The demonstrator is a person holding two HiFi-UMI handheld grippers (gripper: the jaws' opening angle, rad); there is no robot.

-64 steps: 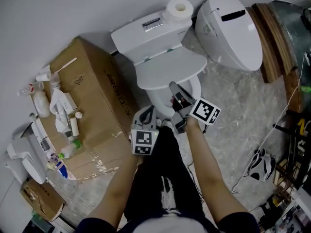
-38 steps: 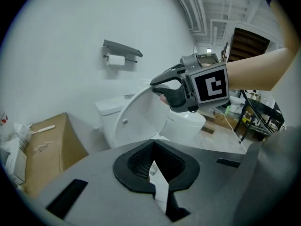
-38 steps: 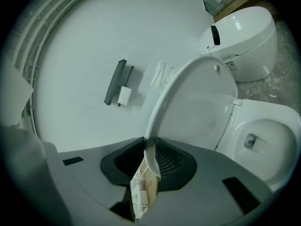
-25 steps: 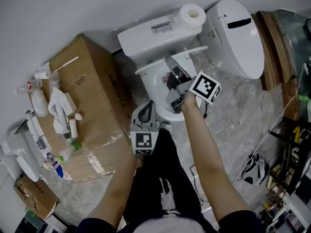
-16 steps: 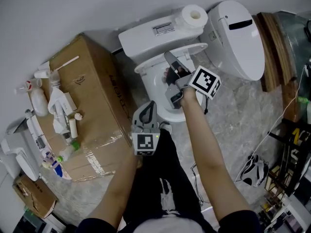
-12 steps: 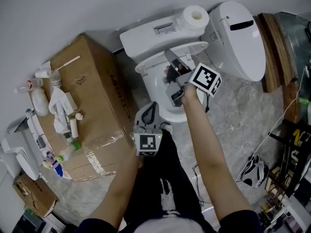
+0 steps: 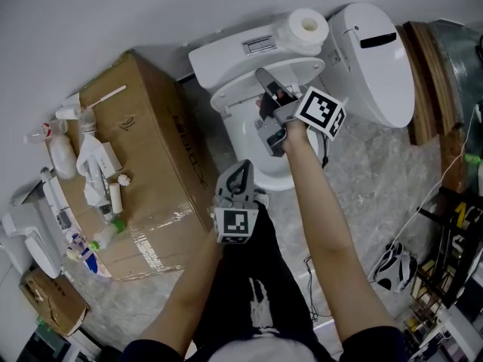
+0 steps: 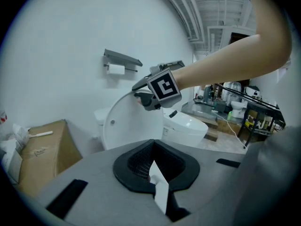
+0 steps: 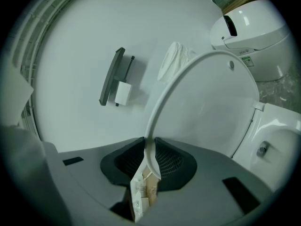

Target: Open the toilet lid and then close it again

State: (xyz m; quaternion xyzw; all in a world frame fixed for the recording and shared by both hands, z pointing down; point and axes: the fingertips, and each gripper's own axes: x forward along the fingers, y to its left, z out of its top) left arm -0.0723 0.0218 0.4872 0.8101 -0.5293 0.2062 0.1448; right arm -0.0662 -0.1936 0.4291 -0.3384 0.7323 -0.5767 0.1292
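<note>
By the white wall (image 9: 70, 41) the toilet lid (image 9: 211, 102), rim clamped in the right gripper (image 9: 146, 171), has swung almost upright, so opening looks nearly done; the left gripper (image 7: 240, 173) idles, closed and empty.

Tight quarters round the toilet bowl (image 7: 243, 138).
Cardboard box (image 7: 151, 153) crowds its left, second toilet (image 7: 373, 55) its right; lid (image 7: 302, 68) stands raised just before tank (image 7: 226, 51) and paper roll (image 7: 308, 25). Strip of floor (image 7: 358, 164) between the toilets lies open.
</note>
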